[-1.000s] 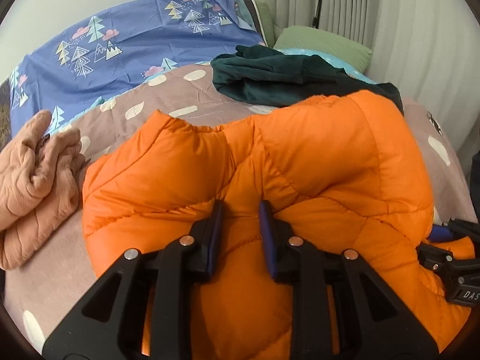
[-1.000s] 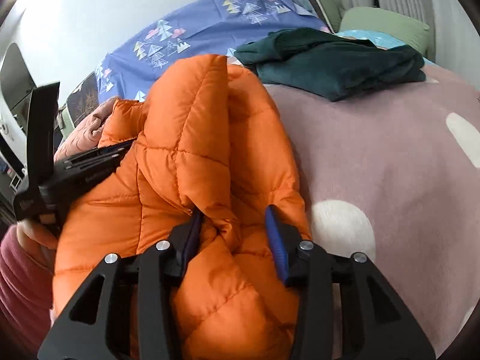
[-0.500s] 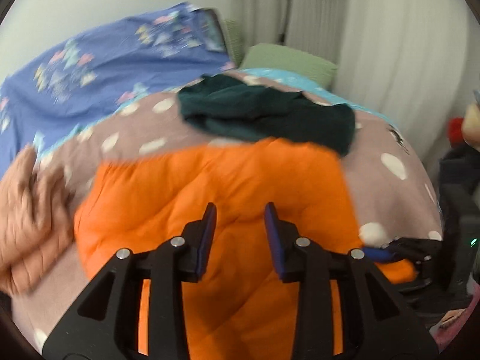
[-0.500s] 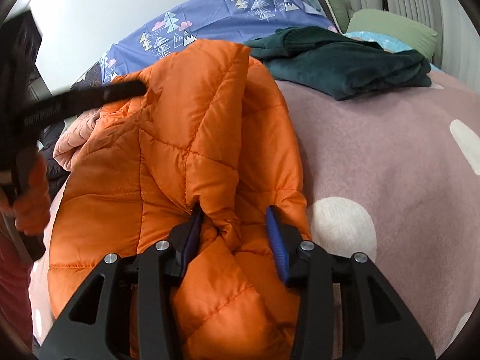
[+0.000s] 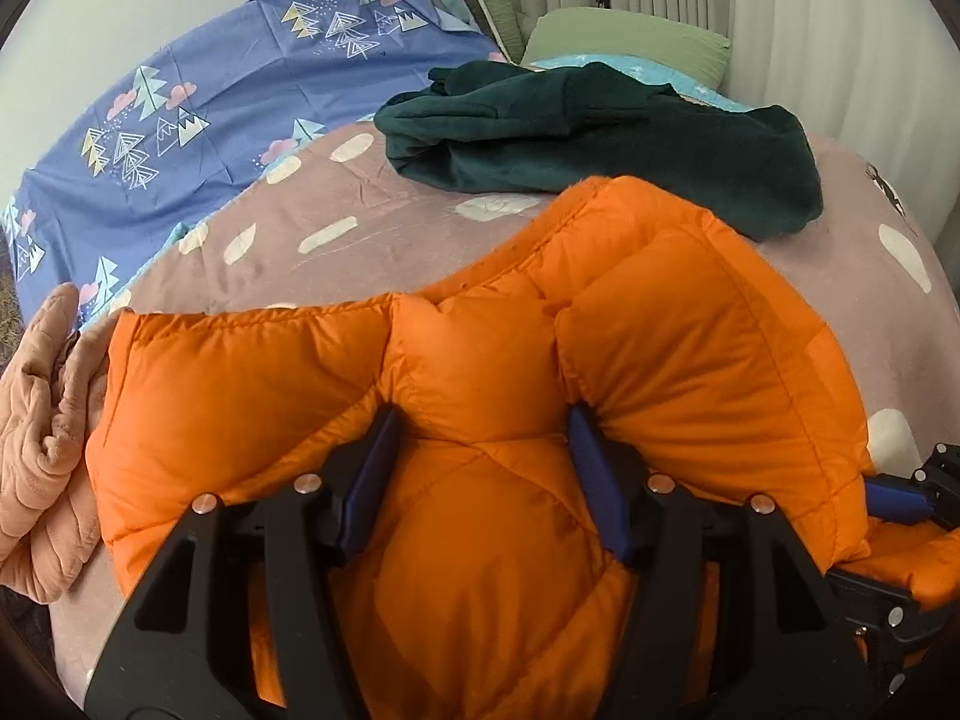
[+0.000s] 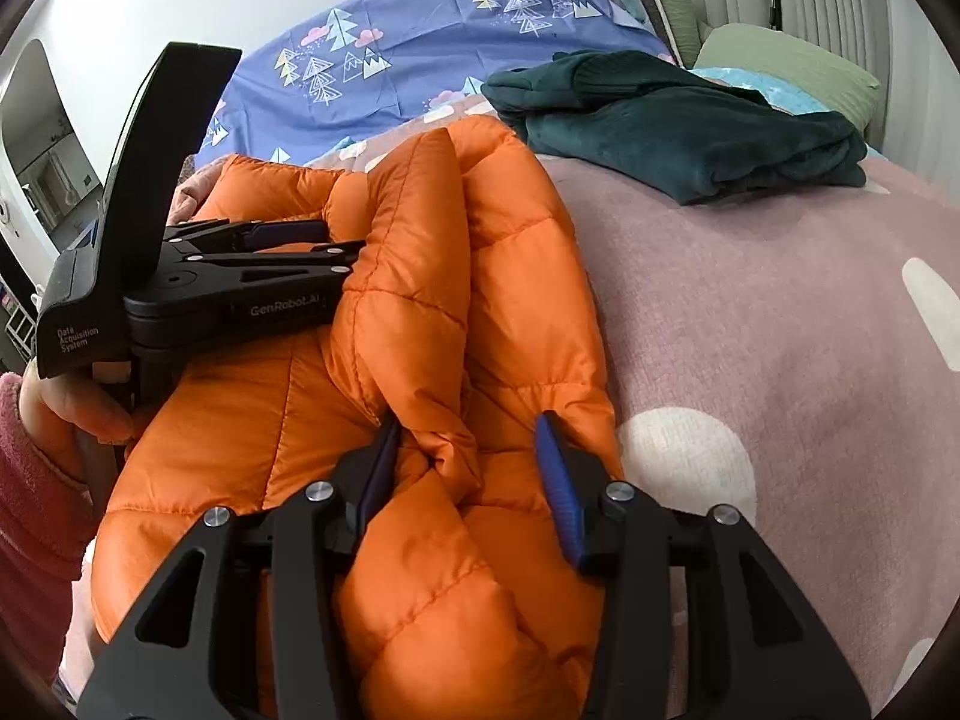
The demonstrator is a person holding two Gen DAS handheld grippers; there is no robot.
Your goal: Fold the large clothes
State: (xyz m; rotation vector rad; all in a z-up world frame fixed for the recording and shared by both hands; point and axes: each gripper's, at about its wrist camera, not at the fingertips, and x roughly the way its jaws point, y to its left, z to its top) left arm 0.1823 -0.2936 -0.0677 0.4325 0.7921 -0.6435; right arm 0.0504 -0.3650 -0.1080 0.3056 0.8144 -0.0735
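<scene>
Bed (image 5: 372, 240) with a mauve spotted blanket is used as the folding surface; the orange puffer jacket (image 5: 630, 324) lies on its near part, a dark green garment (image 5: 600, 126) behind the jacket, a pink one (image 5: 42, 432) at its left. Left gripper (image 5: 480, 468) jaws have just been opening, padding bulging between them unpinched, probably to release a laid-over fold. Right gripper (image 6: 465, 480) is seen clamped on a bunched jacket ridge, likely pinning that edge.

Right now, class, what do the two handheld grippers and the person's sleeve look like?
Both grippers are black plastic frames with triangular cut-outs, silver rivets and blue pads on the fingers. The left gripper shows white lettering, "GenRobot.AI" on its side and "Data Acquisition System" on its body, with a flat black panel rising above it. The right gripper looks alike. The sleeve is fuzzy pink.
</scene>
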